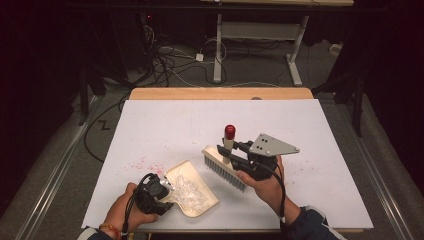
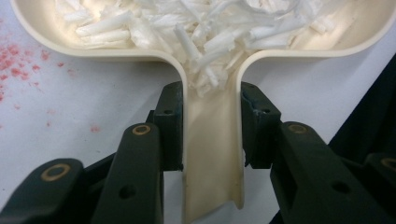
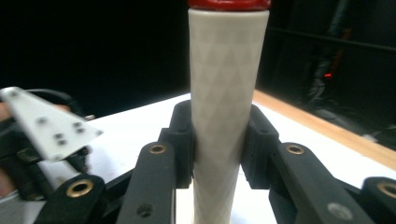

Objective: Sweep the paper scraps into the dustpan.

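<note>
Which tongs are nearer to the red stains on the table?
Left. The left tongs grip the dustpan handle beside the red stains; the right tongs hold the brush farther right.

Dark room, grey floor (image 1: 55, 165), tangled cables (image 1: 165, 62)

Left tool (image 1: 159, 192) low, jaws clamped, right tool (image 1: 240, 159) raised, jaws clamped

The right claw (image 3: 217, 144) clamps the brush handle (image 3: 224, 93), red-capped, upright.
</note>
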A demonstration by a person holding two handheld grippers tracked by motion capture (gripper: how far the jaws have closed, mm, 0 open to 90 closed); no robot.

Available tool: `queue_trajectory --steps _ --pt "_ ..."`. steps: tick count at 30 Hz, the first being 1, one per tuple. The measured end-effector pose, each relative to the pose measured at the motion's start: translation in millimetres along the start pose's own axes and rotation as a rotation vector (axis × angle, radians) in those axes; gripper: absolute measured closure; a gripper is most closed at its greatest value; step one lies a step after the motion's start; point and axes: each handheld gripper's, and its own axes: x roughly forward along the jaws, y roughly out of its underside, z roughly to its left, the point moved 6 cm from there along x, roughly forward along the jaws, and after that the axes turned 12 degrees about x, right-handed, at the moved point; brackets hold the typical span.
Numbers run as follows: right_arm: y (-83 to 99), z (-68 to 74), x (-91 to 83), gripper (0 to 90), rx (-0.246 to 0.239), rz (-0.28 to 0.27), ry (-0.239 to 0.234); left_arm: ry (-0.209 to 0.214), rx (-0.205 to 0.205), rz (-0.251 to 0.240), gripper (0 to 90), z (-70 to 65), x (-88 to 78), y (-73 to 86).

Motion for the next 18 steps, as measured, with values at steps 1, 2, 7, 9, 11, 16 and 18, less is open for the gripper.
queue_trajectory --steps 1,2,7,9,11,16,18 --pt "0.4 -7.6 1.9 69.8 -0.015 0.005 0.021 0.000 0.003 0.000 63.5 0.6 0.0 0.2" --pt "0.4 -7.6 1.9 69.8 -0.015 0.005 0.021 -0.002 -0.001 0.000 63.5 1.3 0.0 0.5" --pt "5.2 -25.2 16.9 69.8 -0.081 0.013 0.121 -0.005 -0.016 0.008 63.5 4.6 -1.1 4.2" --pt "8.9 -30.5 23.9 69.8 -0.076 0.034 0.138 -0.009 -0.021 0.009 63.5 5.3 -1.2 5.1" --pt "14.6 -29.8 29.7 69.8 -0.069 0.055 0.129 -0.010 -0.020 0.013 63.5 5.9 -1.3 6.0" --pt "21.4 -8.4 35.2 69.6 -0.085 0.076 0.062 -0.019 -0.030 0.015 63.5 7.9 -2.8 8.8" --pt "25.9 5.5 36.9 69.1 -0.091 0.097 0.028 -0.022 -0.033 0.017 63.5 9.2 -3.4 10.0"
